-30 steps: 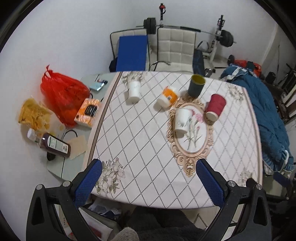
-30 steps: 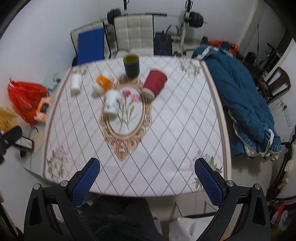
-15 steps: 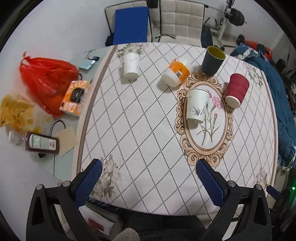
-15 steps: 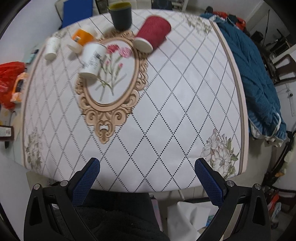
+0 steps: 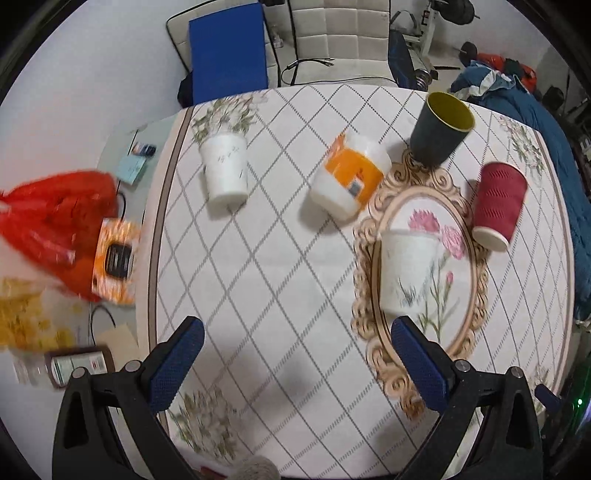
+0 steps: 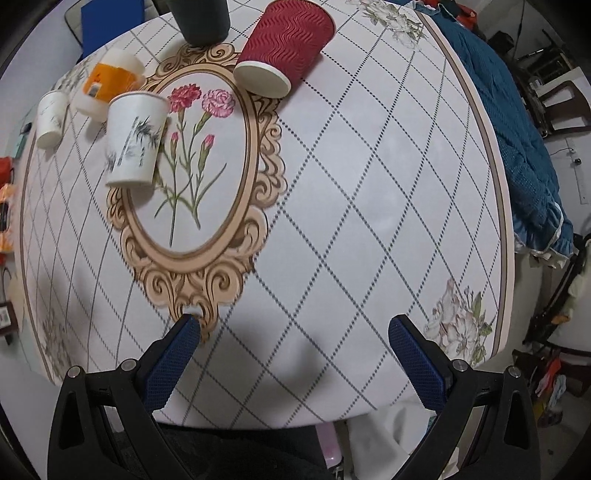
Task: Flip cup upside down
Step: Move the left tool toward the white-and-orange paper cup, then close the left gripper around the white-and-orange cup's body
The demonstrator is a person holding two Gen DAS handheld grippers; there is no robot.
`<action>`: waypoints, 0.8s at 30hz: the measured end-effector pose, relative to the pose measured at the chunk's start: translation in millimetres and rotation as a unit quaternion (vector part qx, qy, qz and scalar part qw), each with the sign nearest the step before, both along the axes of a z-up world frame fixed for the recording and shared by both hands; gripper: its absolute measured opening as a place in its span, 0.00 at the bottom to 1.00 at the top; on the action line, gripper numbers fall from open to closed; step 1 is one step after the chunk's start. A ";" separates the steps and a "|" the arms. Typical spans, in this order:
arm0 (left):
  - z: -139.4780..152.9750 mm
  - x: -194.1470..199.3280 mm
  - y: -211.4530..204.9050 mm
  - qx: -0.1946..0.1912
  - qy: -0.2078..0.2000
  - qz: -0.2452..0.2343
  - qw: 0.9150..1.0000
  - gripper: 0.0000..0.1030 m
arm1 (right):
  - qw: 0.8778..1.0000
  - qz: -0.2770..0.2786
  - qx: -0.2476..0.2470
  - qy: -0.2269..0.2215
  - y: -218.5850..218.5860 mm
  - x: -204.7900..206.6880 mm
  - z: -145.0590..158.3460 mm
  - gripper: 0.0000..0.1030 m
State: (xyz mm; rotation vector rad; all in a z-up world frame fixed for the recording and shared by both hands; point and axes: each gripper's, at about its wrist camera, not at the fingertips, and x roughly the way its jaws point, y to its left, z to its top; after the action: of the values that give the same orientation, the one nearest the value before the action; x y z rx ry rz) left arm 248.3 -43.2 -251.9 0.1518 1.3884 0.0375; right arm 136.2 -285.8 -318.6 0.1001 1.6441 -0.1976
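Note:
Several cups stand on a table with a patterned cloth. A dark cup with a yellow inside (image 5: 441, 129) stands mouth up at the far side; only its base shows in the right wrist view (image 6: 201, 18). A red ribbed cup (image 5: 498, 206) (image 6: 282, 48), a white cup with a bamboo print (image 5: 404, 271) (image 6: 135, 138), an orange and white cup (image 5: 349, 177) (image 6: 109, 86) and a plain white cup (image 5: 225, 168) (image 6: 51, 118) stand mouth down. My left gripper (image 5: 295, 360) and right gripper (image 6: 293, 360) are open and empty above the near part of the table.
A red plastic bag (image 5: 55, 221), an orange box (image 5: 116, 264), a snack bag (image 5: 26, 317) and a bottle (image 5: 74, 365) lie on a low surface left of the table. A blue blanket (image 6: 517, 122) lies on the right. Chairs (image 5: 332, 37) stand behind.
Both grippers have moved forward and down over the table, so the cups look larger and nearer. Both stay open and empty. No cup has moved.

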 end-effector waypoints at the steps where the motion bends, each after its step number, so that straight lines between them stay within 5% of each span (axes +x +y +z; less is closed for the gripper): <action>1: -3.3 9.6 -0.6 0.002 0.001 -0.005 1.000 1.00 | 1.000 -0.001 -0.002 0.001 0.8 5.0 -2.3 1.00; 11: -37.8 87.7 -15.0 0.020 0.014 -0.066 0.997 1.00 | 0.999 -0.026 -0.019 0.014 4.7 63.7 -26.2 1.00; 24: -104.4 153.7 -52.5 0.067 0.062 -0.209 0.974 1.00 | 0.998 -0.041 -0.027 0.037 -1.9 107.7 -47.9 1.00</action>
State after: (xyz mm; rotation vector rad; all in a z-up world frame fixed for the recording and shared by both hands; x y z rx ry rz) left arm 402.0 -95.7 -356.3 0.5643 1.4538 -0.2319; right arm 243.9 -287.7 -366.6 0.1209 1.7091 -0.3113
